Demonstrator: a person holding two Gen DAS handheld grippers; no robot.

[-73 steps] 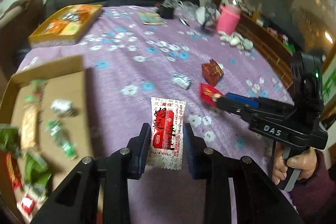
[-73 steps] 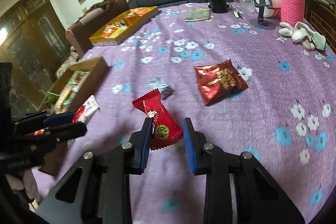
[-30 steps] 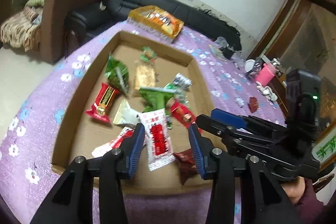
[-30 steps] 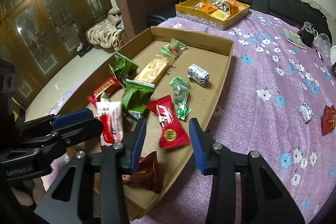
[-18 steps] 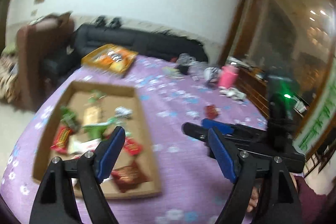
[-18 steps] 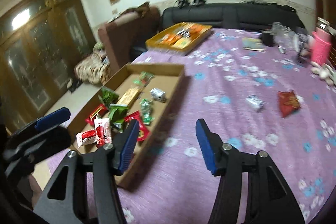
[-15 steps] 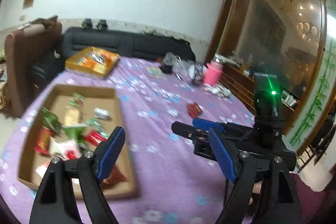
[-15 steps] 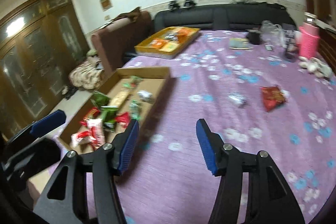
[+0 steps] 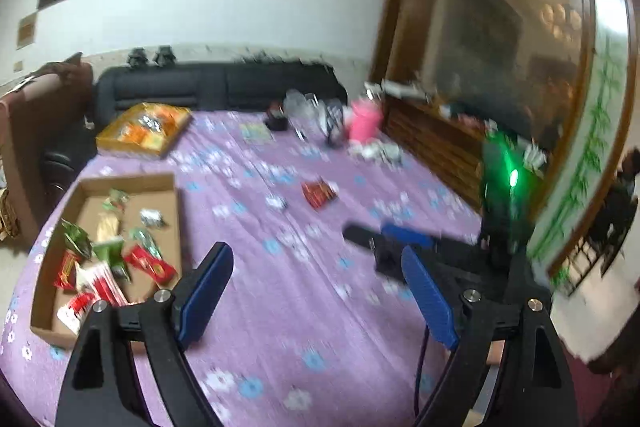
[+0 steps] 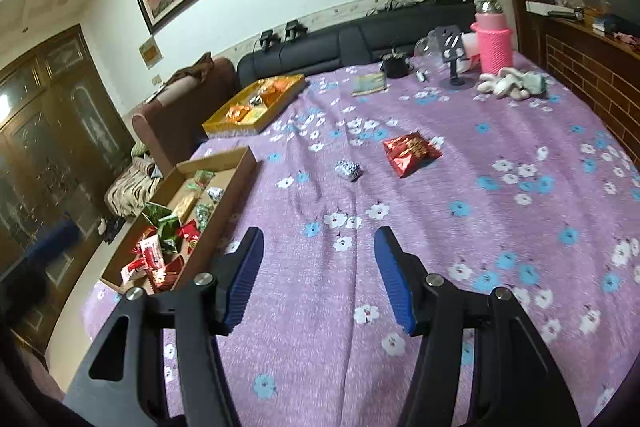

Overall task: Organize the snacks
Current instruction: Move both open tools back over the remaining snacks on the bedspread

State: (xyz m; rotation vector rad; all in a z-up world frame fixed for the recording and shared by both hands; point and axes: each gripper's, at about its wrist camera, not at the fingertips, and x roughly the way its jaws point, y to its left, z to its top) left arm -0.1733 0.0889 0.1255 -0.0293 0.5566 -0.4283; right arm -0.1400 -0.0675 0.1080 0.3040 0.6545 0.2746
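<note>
Opening left gripper (image 9: 316, 291), snack dropped, box (image 9: 170, 183) farther

Bare purple cloth (image 10: 460, 187) lies open around red packet (image 10: 410, 151).

Each view looks forward and downward along its own tool, from above the near edge of the purple flowered desk (image 9: 304, 291). The left wrist view faces the far black sofa (image 9: 208, 87), slightly blurred, with the shallow brown cardboard box (image 9: 176, 211) at nine o'clock. The right wrist view shows that box (image 10: 240, 167) at nine o'clock too. Both share the crinkled red foil packet (image 9: 319, 192) (image 10: 410, 151) toward twelve o'clock and the pink knitted bottle (image 9: 363, 123) (image 10: 496, 45) at one o'clock.
</note>
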